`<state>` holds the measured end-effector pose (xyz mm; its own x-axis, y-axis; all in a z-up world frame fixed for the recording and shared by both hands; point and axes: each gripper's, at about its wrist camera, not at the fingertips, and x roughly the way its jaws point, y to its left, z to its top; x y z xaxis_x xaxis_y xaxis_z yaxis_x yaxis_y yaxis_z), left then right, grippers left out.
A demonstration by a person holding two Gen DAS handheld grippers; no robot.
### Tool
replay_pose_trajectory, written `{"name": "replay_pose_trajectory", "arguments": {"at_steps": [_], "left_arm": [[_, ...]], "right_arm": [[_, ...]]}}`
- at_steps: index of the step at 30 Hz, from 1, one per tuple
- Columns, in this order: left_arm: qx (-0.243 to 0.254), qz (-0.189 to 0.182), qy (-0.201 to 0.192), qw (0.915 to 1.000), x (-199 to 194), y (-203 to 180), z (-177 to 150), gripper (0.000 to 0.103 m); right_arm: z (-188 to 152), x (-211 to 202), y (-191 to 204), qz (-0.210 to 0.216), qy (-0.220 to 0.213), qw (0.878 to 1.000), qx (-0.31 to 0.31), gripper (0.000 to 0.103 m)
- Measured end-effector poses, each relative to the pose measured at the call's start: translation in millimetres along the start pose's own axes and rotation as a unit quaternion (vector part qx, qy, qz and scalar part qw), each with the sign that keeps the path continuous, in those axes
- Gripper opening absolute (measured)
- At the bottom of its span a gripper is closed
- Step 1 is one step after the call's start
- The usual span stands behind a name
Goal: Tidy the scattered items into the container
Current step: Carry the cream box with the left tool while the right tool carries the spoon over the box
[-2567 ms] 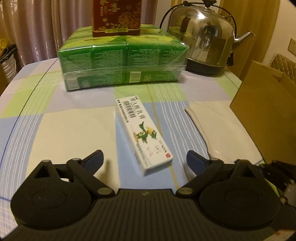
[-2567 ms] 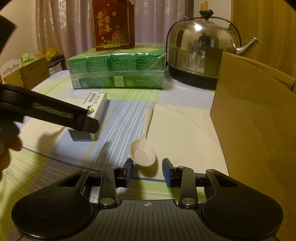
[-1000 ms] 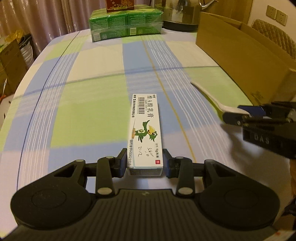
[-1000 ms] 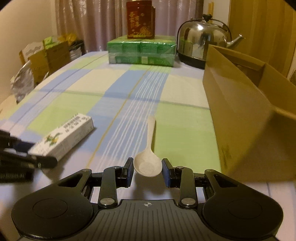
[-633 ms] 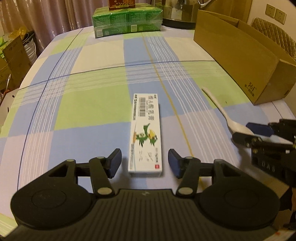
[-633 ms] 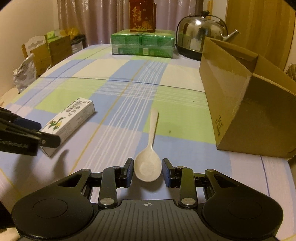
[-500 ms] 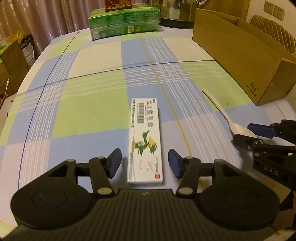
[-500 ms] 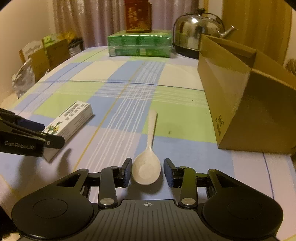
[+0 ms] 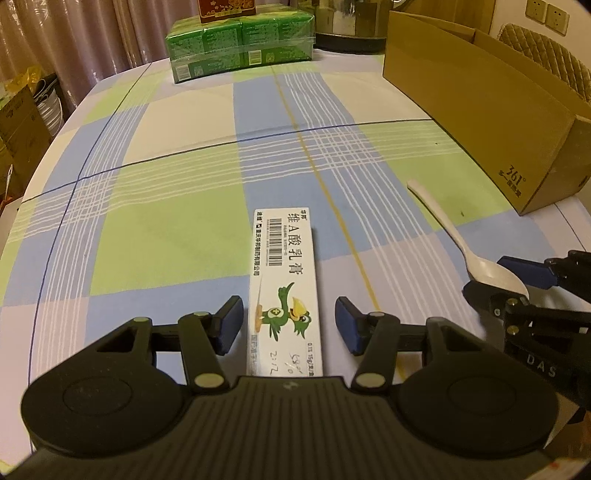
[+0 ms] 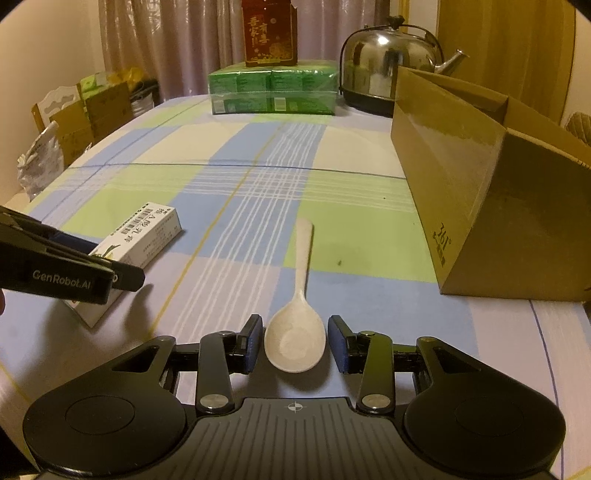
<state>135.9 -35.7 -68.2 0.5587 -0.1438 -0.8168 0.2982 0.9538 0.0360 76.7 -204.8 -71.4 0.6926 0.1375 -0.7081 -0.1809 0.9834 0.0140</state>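
A white ointment box with a green bird print lies flat on the checked tablecloth. My left gripper is open around its near end, with a gap on each side. The box also shows at the left of the right wrist view. A cream plastic spoon lies on the cloth, bowl towards me. My right gripper is open with its pads just beside the bowl, not touching. The spoon shows at the right of the left wrist view. The open cardboard box stands to the right.
A green shrink-wrapped pack with a red carton on top and a steel kettle stand at the table's far end. Boxes and bags sit off the left edge. The table's near right edge lies by the cardboard box.
Both grippers let go: the left jaws opened off the ointment box, the right jaws opened slightly off the spoon bowl. Box and spoon now rest on the cloth near the front.
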Motion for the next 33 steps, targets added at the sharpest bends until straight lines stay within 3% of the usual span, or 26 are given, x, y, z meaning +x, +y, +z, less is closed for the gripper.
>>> {"name": "replay_pose_trajectory", "arguments": {"at_steps": [2,6,19,33], "left_arm": [[-0.001,0.002,0.002,1.0000,1.6,1.0,1.0,0.047],[-0.003,0.000,0.010,0.9999,4.9,2.5,1.7,0.034],[-0.013,-0.008,0.013,0.9998,-17.1,-1.4,-13.5,0.033],[-0.018,-0.014,-0.013,0.9997,-59.8,-11.2,-19.9,0.033]], "right_arm": [[0.0,0.6,0.6,0.001,0.000,1.000,-0.003,0.031],[0.7,0.5,0.7,0.003,0.004,1.000,-0.006,0.030],[0.9,-21.6,-0.4,0.006,-0.004,1.000,-0.019,0.030],[12.2,-66.4,9.6,0.000,-0.048,0.998,-0.038,0.030]]}}
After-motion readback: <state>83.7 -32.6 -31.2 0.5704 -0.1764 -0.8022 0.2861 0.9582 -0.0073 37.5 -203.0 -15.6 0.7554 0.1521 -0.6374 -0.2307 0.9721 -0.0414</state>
